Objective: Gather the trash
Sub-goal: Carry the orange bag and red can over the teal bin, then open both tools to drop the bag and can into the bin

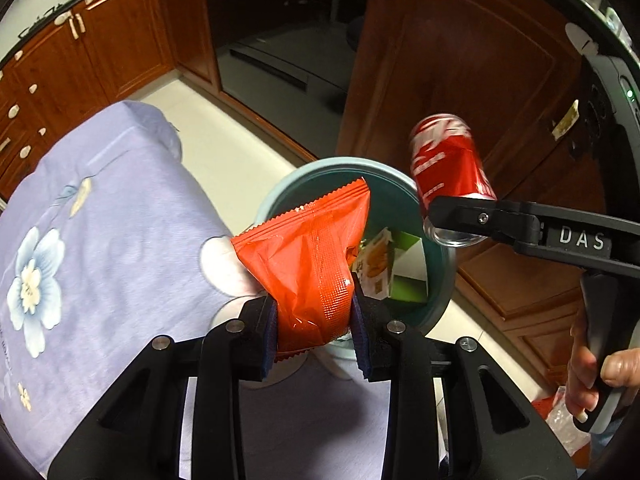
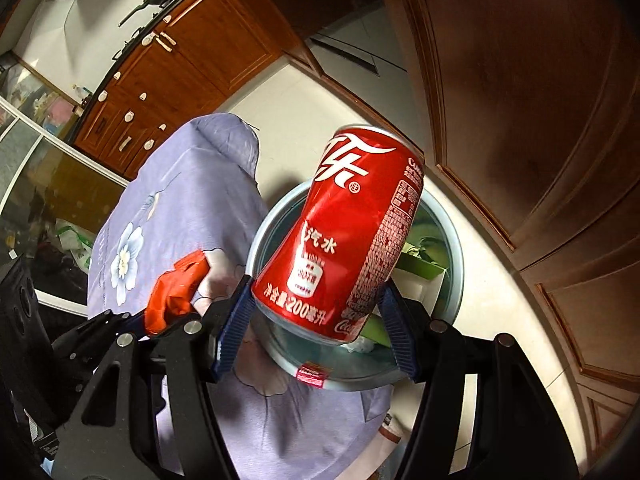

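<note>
My left gripper (image 1: 314,320) is shut on an orange snack wrapper (image 1: 308,256) and holds it at the near rim of a pale blue bin (image 1: 440,280). The bin stands on the floor by the table's edge and holds a green and white carton (image 1: 404,272). My right gripper (image 2: 316,320) is shut on a red cola can (image 2: 344,232), tilted, held over the bin (image 2: 452,240). The can (image 1: 448,160) and right gripper (image 1: 460,216) also show in the left wrist view, above the bin's far right rim. The wrapper (image 2: 176,288) shows at left in the right wrist view.
A table with a lilac floral cloth (image 1: 100,220) lies to the left of the bin. Wooden cabinets (image 1: 100,48) run along the back and a wooden door (image 1: 460,72) stands right behind the bin. Pale tiled floor (image 2: 304,112) lies between them.
</note>
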The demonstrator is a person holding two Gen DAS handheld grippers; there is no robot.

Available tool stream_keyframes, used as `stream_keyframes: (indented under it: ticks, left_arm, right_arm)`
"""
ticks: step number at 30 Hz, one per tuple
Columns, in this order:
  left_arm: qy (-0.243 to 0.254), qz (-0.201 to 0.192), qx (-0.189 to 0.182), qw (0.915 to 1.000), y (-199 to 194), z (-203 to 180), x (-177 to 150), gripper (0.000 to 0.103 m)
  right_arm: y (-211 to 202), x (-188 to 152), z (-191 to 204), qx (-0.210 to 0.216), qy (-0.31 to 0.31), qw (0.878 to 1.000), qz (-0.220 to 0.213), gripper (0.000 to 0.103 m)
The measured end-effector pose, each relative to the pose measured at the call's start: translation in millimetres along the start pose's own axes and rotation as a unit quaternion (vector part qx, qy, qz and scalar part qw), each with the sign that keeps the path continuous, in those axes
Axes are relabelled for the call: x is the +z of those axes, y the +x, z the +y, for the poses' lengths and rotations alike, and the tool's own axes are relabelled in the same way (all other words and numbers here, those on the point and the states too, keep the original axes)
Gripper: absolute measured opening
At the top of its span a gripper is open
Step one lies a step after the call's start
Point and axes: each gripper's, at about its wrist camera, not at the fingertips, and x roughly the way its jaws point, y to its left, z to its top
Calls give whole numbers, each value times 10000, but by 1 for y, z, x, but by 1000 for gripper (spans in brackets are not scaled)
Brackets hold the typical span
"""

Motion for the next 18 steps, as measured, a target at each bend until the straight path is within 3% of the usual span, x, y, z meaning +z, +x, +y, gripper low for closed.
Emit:
stream_keyframes:
  ticks: [2,8,15,18]
  left_arm:
    - [-29,62,-74,9999,8,-2,2,39]
    - [-88,64,-9,9999,15,7,1,67]
    - [-326,163,-5,9993,20,24,-1,71]
    - [-351,180,23,9992,21,26,-1,74]
  right_arm:
    - [2,1,0,-14,-5,10000,5,59]
    - [13,2,-2,7,4,9999,147,54]
    - [23,3,-2,22,45,9997,258,54]
    - [23,5,-1,46,90,9996,248,62]
